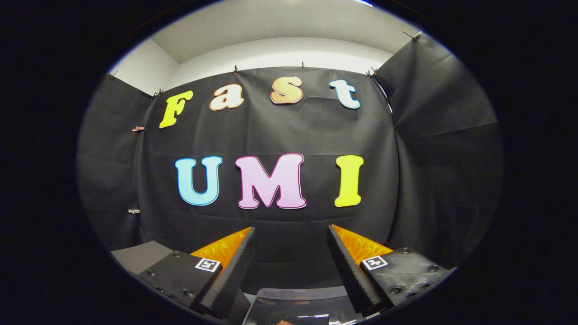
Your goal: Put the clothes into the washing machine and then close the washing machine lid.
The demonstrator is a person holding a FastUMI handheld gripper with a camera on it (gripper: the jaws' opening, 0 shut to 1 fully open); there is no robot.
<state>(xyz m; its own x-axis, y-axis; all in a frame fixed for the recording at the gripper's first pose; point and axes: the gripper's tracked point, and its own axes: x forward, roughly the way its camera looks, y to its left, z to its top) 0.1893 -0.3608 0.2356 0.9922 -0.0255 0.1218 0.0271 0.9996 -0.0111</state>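
My gripper (pixel 291 230) is held up facing the booth's black cloth wall, its two fingers spread wide apart with nothing between them. Low between the fingers, close under the camera, lies a glossy translucent panel (pixel 298 304) that may be the washing machine's lid; I cannot tell whether it is open or closed. No clothes appear ahead of the fingers.
The black cloth wall (pixel 280 135) stands a short way beyond the fingertips and wraps round both sides. A grey flat surface (pixel 137 255) shows low beside the left finger. White wall and ceiling rise above the cloth.
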